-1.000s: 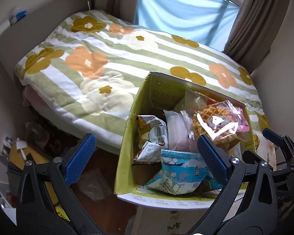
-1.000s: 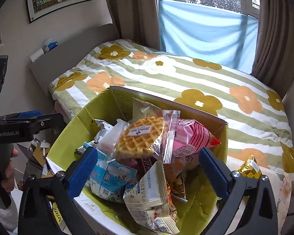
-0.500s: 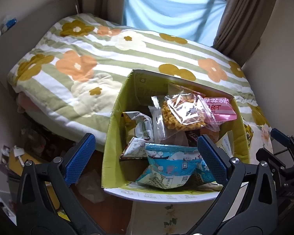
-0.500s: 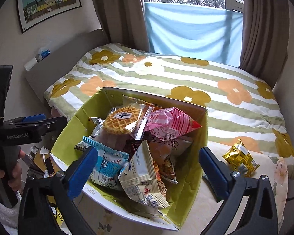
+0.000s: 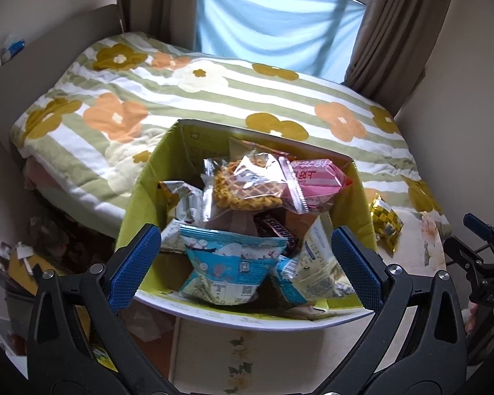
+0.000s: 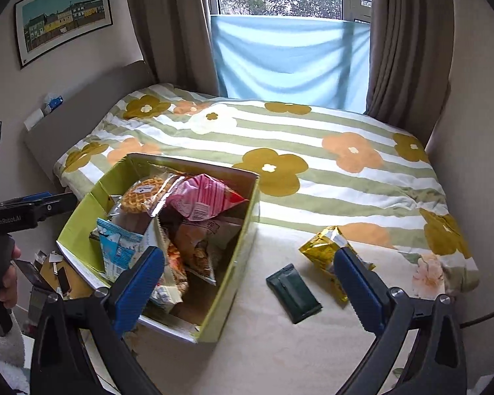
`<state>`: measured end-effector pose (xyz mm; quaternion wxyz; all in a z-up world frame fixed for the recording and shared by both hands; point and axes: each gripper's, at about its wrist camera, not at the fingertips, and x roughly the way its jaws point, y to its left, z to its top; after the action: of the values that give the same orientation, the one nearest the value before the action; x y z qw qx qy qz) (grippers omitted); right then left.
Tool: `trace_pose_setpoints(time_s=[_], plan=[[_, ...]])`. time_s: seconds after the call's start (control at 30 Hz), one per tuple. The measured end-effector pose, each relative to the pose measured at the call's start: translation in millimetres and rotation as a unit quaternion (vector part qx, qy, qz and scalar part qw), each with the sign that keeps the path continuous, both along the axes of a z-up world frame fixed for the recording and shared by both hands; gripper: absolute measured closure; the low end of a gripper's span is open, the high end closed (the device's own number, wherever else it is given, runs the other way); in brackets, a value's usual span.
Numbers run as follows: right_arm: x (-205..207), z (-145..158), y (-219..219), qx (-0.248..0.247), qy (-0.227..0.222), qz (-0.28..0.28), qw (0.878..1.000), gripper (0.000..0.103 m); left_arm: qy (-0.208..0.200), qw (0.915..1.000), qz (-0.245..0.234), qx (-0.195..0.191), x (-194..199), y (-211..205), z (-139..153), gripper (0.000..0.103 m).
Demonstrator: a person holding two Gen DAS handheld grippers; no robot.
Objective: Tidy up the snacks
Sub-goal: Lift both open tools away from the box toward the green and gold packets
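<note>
Green packet (image 6: 293, 292) between spread right fingers (image 6: 358, 288)

"GenRobot.AI" is printed in white on the black body of the left claw (image 6: 14, 220). "SNICKERS" appears on the brown bar wrapper (image 5: 278, 228) in the box. Other pack lettering is illegible.

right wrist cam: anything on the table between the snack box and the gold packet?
Yes. In the right wrist view a dark green packet lies flat on the table, between the box and the gold packet, nearer the camera, touching neither.
</note>
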<state>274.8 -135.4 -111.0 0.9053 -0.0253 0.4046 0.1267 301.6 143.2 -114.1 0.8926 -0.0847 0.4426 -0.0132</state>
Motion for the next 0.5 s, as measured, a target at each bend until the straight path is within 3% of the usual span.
trace_pose_setpoints(time_s=[0.5], plan=[[34,-20,-130,-0.004,0.008,0.107,0.994,0.001,0.011,0.9946,0.100,0.025,-31,-176,-8,0.000]])
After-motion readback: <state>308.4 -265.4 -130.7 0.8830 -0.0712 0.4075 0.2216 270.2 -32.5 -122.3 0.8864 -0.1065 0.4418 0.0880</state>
